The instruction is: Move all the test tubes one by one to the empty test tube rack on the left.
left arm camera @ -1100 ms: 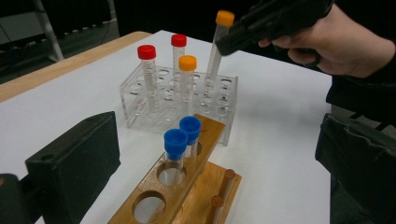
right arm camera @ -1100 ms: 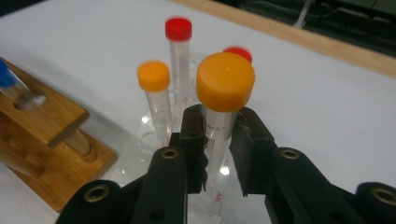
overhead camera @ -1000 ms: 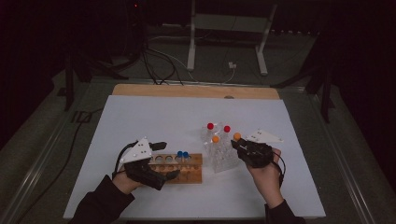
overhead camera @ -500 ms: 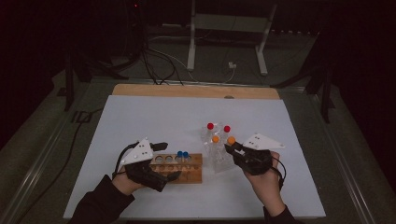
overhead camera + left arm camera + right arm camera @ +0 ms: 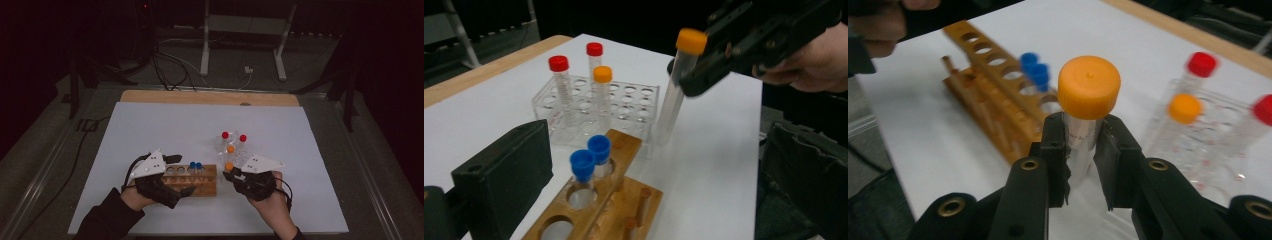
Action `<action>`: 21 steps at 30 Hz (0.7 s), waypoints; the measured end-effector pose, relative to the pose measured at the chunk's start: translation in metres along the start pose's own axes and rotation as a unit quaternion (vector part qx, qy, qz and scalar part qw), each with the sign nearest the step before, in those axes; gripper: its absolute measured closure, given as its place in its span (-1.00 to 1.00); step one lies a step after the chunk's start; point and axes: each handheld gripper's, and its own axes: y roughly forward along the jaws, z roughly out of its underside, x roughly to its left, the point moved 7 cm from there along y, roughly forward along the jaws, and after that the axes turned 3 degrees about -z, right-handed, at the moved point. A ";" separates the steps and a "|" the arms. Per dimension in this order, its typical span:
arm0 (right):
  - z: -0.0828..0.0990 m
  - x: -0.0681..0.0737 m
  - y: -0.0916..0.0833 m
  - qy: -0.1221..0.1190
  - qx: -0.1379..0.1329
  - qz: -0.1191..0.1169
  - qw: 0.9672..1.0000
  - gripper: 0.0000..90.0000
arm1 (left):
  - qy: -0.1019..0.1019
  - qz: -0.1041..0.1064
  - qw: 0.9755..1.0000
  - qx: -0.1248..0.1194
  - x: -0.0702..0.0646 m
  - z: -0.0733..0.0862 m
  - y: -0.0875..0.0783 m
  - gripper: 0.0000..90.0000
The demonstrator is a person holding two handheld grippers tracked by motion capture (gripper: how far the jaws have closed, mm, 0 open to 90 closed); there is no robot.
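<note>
Tube, clear plastic with an orange cap (image 5: 1089, 86), pinched just below the cap between the two black jaws of the right gripper (image 5: 1082, 142); in the left gripper view the same tube (image 5: 675, 95) hangs clear of the white counter (image 5: 165, 125), tilted slightly, its lower end near the corner of the clear plastic rack (image 5: 624, 102) and just beyond the far end of the wooden rack (image 5: 624, 200). Clear rack, on the counter right of centre, holding three capped tubes upright: two with red caps (image 5: 225, 135) at the back and one with an orange cap (image 5: 230, 149) in front of them. Wooden rack (image 5: 207, 182), lying on the counter toward the near edge, between the two hands; two blue-capped tubes (image 5: 195, 165) seated side by side in holes at its far end, the nearer holes open. Left gripper (image 5: 177, 175), held at the left end of the wooden rack, its jaws spread wide on either side of that rack, one jaw beyond it and one on its near side; whether the pads touch the wood cannot be told. Bare wooden strip (image 5: 210, 97) along the far edge of the counter
</note>
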 end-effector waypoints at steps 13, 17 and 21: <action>0.006 0.039 0.021 -0.032 0.030 -0.062 0.997 0.65 | 0.018 0.025 1.000 -0.005 -0.020 -0.007 0.001 -0.76; 0.007 0.048 0.026 -0.036 0.036 -0.076 0.996 0.65 | 0.026 0.033 0.999 -0.004 -0.024 -0.007 0.002 -0.55; 0.009 0.054 0.030 -0.038 0.042 -0.084 0.995 0.65 | 0.033 0.039 0.999 0.002 -0.029 -0.005 0.005 -0.32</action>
